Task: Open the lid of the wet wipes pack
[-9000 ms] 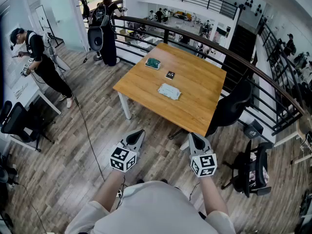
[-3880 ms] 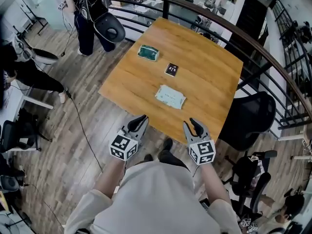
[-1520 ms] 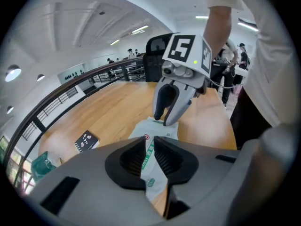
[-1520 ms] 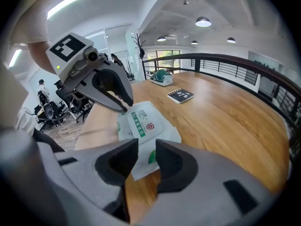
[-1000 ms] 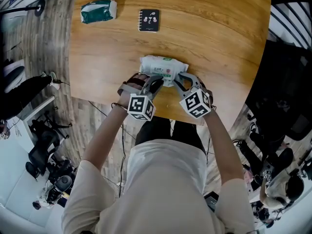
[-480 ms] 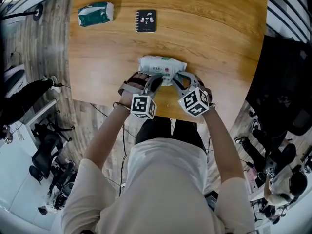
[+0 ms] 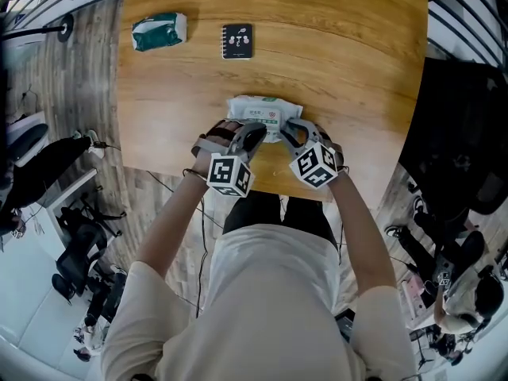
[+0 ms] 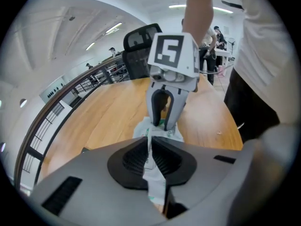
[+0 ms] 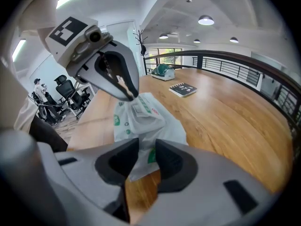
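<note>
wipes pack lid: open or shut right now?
Shut, it seems: in the right gripper view the lid lies flat on the wet wipes pack, with the left tongs at its edge.

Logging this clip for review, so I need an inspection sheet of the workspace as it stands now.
Surface: wooden table, no spills seen.
Job's things: wet wipes pack lies by the table's near edge; its lid looks flat, not lifted.
Clutter: green pack and small black notebook on the far side, apart from the job.
Grippers: left gripper jaws shut on the pack's top; right gripper jaws clamp its end.
Cables: none on the table; a thin cable on the floor.
Surroundings: office chairs, black railing, a person at the left edge.
</note>
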`<state>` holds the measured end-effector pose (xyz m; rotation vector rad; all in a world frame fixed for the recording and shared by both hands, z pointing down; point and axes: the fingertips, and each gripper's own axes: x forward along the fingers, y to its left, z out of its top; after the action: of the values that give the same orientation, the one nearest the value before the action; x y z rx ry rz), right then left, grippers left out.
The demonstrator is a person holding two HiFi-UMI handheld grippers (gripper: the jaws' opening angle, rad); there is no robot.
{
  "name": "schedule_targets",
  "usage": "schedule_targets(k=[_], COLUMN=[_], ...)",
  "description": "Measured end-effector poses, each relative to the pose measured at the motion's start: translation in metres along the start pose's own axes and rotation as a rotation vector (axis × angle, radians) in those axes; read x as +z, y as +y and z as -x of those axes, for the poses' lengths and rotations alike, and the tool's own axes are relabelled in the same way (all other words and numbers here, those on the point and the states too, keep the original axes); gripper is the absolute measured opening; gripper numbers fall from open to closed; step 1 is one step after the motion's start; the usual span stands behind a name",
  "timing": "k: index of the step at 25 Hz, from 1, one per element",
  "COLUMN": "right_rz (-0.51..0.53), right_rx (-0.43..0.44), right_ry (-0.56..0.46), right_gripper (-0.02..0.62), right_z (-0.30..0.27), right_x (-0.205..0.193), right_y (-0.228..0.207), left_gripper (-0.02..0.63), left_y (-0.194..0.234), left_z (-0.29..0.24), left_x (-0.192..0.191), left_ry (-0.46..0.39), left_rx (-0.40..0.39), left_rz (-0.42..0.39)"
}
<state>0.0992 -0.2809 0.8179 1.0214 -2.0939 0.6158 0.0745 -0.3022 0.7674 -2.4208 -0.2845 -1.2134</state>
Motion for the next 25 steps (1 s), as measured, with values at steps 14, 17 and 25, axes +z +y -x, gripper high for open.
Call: schedule_targets(k=[14, 17, 25], right_rz=[-0.023, -0.021, -0.040], right_rx=[-0.018, -0.023, -0.045], right_ry=[-0.002, 0.005, 0.060], right_gripper=[0.101, 0.101, 0.101], right_z=[0.001, 0.001, 0.004], right_x=[0.001, 0.000, 0.001], right_y=[0.000, 0.000, 0.001], left_gripper=[0.046, 0.053, 0.060], left_y=[0.074, 0.078, 0.077], left_z=[-0.009, -0.015, -0.006], left_x=[-0.025, -0.032, -0.022], left_ry=[0.037, 0.037, 0.025], left_rx=[0.121, 0.120, 0.086], left_rz=[-0.003, 0.031, 0.005])
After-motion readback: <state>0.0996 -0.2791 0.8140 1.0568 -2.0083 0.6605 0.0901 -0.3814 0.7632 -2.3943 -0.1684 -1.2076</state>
